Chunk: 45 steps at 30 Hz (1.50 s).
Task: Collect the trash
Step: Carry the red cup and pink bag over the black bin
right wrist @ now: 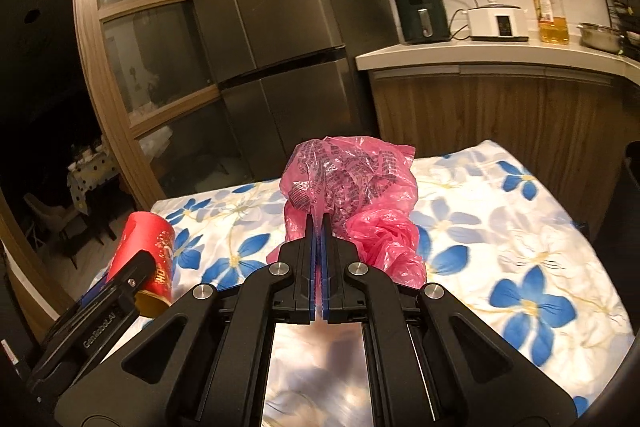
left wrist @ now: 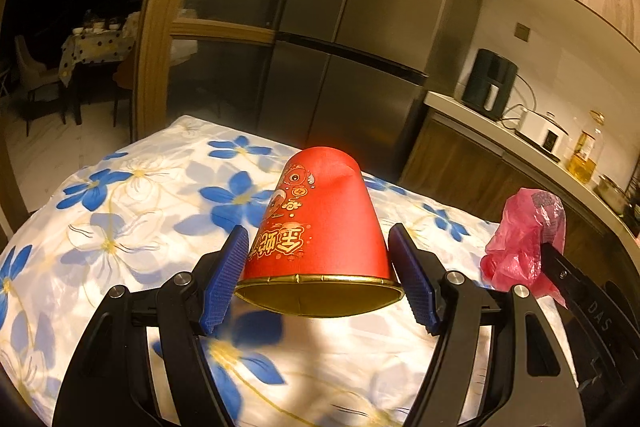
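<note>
A red paper cup (left wrist: 324, 227) with gold print hangs above the flowered tablecloth (left wrist: 120, 207), its gold-rimmed mouth turned towards the camera and its base dented. My left gripper (left wrist: 318, 231) is shut on it, with one blue pad on each side near the rim. In the right wrist view the same cup (right wrist: 144, 243) and the left gripper (right wrist: 120, 283) show at the lower left. My right gripper (right wrist: 319, 218) is shut on a crumpled pink plastic bag (right wrist: 360, 187), pinched between its pads and lifted off the tablecloth (right wrist: 500, 227). In the left wrist view that bag (left wrist: 520, 239) appears at the right.
A steel fridge (right wrist: 272, 27) stands behind the table. To its right, a counter (right wrist: 480, 55) carries a dark air fryer (right wrist: 420, 11), a white cooker (right wrist: 496, 23), an oil bottle (right wrist: 550, 7) and a metal bowl (right wrist: 600, 37). A wood-framed glass door (right wrist: 132, 67) is at the left.
</note>
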Motion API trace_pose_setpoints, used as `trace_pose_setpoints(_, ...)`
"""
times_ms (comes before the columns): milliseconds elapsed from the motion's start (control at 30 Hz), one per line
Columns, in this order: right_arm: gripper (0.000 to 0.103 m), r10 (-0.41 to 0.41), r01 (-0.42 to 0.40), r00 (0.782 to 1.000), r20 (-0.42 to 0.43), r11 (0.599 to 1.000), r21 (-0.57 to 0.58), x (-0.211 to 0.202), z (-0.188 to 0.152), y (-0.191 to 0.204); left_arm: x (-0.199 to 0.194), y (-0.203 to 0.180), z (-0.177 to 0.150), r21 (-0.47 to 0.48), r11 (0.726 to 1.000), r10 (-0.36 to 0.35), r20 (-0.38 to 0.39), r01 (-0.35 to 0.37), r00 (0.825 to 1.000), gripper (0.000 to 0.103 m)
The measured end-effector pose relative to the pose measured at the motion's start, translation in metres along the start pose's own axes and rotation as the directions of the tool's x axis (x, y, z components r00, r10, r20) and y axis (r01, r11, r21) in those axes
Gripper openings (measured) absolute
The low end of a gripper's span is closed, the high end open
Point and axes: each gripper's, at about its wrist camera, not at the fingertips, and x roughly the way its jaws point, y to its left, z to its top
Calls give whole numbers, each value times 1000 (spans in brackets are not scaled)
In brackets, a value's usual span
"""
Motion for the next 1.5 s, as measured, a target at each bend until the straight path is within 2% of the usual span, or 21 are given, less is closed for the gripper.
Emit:
trace_pose_setpoints(500,2,-96,92,992,78,994,61,-71,4,-72,-28,-93,-21,117,984,-136,-10,137,991,70)
trace_pose_setpoints(900,2,-225,206,966,129,968,140,-121,7,-153,-42,-193,-47,216,936,-275,-45,278,960,70)
trace_pose_setpoints(1300,2,-390,349,903,179,910,225,-177,7,-250,-61,-297,-74,319,846,-425,-79,427,902,70)
trace_pose_setpoints(1500,2,-440,391,878,187,886,248,-193,10,-286,-65,-348,-87,358,785,-501,-112,505,858,70)
